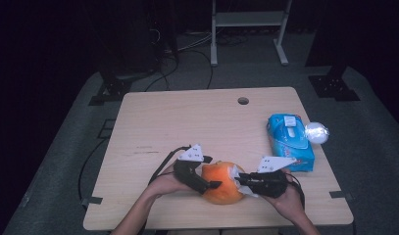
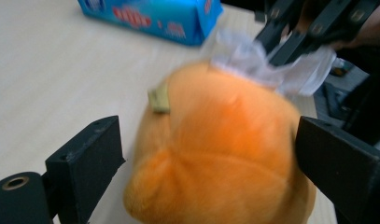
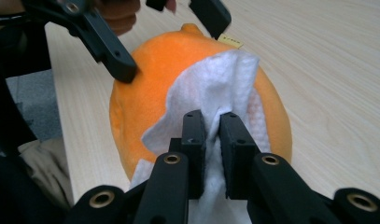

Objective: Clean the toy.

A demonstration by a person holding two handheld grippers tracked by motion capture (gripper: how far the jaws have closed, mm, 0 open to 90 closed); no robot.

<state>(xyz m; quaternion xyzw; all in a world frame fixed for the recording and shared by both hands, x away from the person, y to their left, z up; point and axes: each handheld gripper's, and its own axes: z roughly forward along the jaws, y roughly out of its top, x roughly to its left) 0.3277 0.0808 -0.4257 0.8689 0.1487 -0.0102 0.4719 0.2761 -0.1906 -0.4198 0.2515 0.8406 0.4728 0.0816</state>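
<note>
Right gripper view — fuzzy rounded orange plush (image 3: 145, 79), quilted white wipe (image 3: 215, 84).

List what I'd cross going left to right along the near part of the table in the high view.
Left gripper → orange plush toy → white wipe → right gripper → blue wipes pack → clear wrapper ball off the table's right edge.

High view looks down; both claw views closely share the orange plush (image 2: 215, 154).
</note>
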